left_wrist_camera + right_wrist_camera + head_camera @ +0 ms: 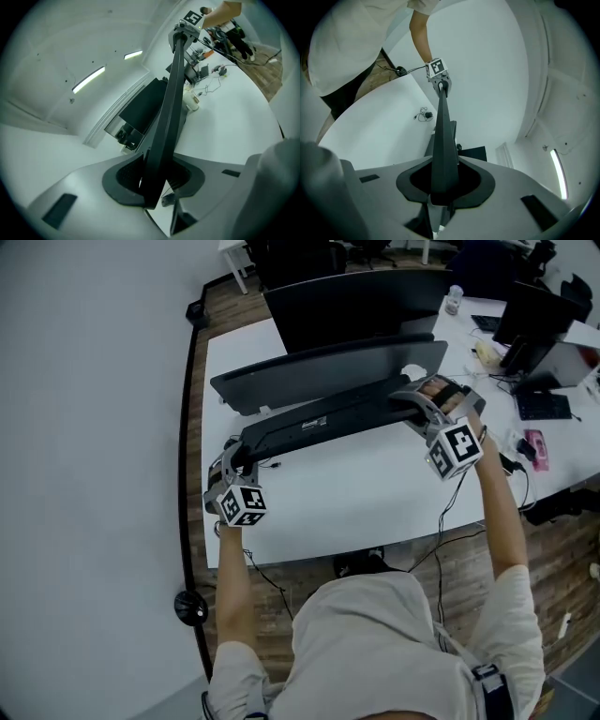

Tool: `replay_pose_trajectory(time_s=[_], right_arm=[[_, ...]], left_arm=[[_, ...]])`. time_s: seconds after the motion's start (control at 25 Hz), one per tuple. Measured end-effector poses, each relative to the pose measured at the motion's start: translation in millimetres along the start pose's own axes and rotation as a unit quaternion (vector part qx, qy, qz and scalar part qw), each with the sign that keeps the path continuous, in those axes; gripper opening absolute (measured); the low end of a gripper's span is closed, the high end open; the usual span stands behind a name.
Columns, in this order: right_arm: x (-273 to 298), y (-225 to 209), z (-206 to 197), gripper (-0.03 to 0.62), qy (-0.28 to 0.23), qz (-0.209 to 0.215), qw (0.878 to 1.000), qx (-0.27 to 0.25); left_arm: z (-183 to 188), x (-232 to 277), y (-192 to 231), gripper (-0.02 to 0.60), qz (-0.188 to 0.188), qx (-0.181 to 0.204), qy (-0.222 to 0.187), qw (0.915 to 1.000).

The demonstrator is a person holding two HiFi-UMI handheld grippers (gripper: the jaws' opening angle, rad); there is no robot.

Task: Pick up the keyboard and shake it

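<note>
Your left gripper (pixel 234 459) and right gripper (pixel 413 402) each clamp one end of the keyboard (pixel 323 420), which looks stiff and light, though its smooth edges may slip.

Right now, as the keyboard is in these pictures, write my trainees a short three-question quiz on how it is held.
1. True or false: the keyboard lies flat on the white desk.
2. How many grippers clamp the keyboard? A. none B. one C. two
3. Fill in: behind the keyboard stands a dark ____.
Key: 1 false, it is held above the white desk. 2 C: left gripper and right gripper, one at each end. 3 monitor.
</note>
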State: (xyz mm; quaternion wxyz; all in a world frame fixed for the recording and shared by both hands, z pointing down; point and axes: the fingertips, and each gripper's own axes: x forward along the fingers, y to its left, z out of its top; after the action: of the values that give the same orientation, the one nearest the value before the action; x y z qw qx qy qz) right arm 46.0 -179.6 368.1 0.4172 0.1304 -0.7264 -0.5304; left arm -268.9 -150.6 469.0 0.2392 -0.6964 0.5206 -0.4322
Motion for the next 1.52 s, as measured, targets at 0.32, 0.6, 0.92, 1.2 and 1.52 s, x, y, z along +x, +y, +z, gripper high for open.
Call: replay_pose_trajectory(time_s=[0.32, 0.6, 0.92, 1.2, 1.52], right_arm=[[-16, 52, -26, 0.120, 0.032, -0.104, 0.986, 0.123], [-23, 91, -54, 0.121, 0.064, -0.158, 0.961, 0.217], [-38, 76, -62, 0.121, 0.096, -0.185, 0.960, 0.187], [-59, 15, -51, 0.127, 0.107, -0.248, 0.959, 0.084], [-61, -23, -22, 0.132, 0.086, -0.312, 0.946, 0.001]], left_arm=[[59, -4, 31, 0.125, -0.003, 0.163, -0.006, 0.9865], [110, -12, 34, 0.121, 0.019, 0.286, -0.032, 0.9574], [123, -28, 33, 0.118, 0.036, 0.281, -0.052, 0.9576], [112, -45, 43, 0.110, 0.115, 0.238, -0.070, 0.9619], [89, -67, 53, 0.109, 0.184, 0.207, -0.076, 0.9579]])
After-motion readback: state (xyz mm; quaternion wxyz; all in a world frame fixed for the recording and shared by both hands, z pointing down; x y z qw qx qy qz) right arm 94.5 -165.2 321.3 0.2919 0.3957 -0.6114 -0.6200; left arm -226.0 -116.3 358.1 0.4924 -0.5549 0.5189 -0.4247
